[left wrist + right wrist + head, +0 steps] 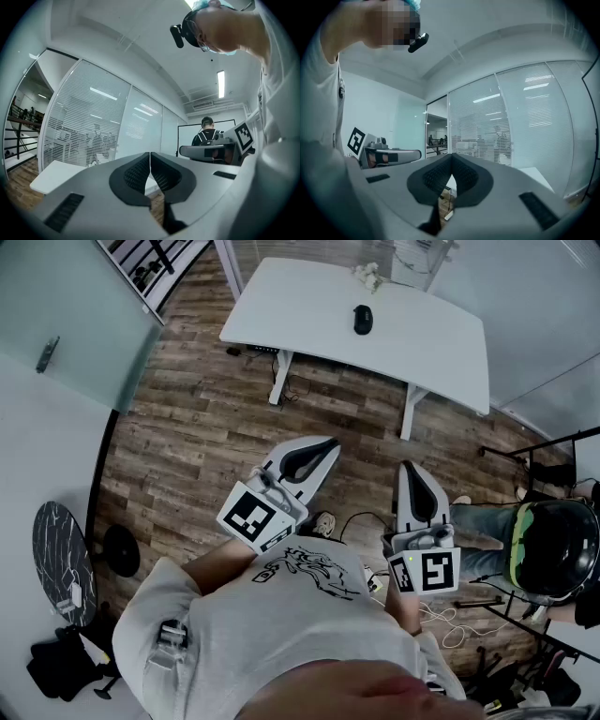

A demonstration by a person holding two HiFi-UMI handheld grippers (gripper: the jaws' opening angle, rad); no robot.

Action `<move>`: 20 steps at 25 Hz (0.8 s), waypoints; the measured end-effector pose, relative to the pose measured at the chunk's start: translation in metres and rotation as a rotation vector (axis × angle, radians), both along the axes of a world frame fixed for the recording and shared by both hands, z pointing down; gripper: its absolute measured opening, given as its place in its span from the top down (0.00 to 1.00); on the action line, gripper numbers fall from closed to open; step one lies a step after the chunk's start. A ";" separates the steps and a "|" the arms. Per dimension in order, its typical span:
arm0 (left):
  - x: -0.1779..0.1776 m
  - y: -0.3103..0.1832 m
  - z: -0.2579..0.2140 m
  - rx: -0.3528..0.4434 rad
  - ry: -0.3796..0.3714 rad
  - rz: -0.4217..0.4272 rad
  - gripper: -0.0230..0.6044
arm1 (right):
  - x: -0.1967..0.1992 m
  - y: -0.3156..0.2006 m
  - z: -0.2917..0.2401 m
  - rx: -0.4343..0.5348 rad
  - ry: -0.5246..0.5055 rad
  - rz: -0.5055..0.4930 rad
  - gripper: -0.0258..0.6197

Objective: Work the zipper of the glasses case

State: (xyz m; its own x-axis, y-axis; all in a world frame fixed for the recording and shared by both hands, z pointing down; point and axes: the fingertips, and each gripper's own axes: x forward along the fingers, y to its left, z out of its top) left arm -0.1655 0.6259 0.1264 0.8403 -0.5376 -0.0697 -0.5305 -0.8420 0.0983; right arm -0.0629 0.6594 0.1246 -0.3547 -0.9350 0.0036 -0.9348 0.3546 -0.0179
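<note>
A small dark oval object [363, 320], possibly the glasses case, lies on the white table [427, 343] well ahead of me. Both grippers are held close to my chest, above the wooden floor and short of the table. My left gripper [323, 448] points up and to the right, with its pads together and nothing between them. My right gripper [412, 471] points straight ahead, also shut and empty. In the left gripper view the jaws [150, 155] meet in a thin line. The right gripper view shows the same closed line [451, 157]. Neither gripper view shows the dark object.
Another person [548, 549] sits at the right, near a dark stand. A round black marbled table [58, 559] is at the left. Cables [450, 620] lie on the floor below my right gripper. Something small and pale [368, 276] rests at the table's far edge.
</note>
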 end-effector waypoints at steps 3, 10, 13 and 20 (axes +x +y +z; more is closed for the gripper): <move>0.015 -0.003 0.000 0.001 0.000 0.001 0.93 | 0.014 -0.004 0.000 0.002 -0.004 0.000 0.96; 0.054 -0.020 0.005 -0.006 0.008 -0.027 0.93 | 0.053 -0.019 0.001 0.042 0.029 -0.008 0.95; 0.068 -0.026 0.008 -0.012 0.009 -0.038 0.93 | 0.067 -0.028 0.005 0.029 0.023 -0.021 0.95; 0.078 -0.048 0.008 -0.017 0.003 -0.067 0.93 | 0.078 -0.056 0.011 -0.007 -0.020 -0.062 0.95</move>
State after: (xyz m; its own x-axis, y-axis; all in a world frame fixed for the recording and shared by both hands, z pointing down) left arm -0.0871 0.5775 0.1341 0.8019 -0.5941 -0.0627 -0.5856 -0.8025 0.1143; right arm 0.0155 0.6031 0.1356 -0.4122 -0.9111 0.0022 -0.9104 0.4118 -0.0391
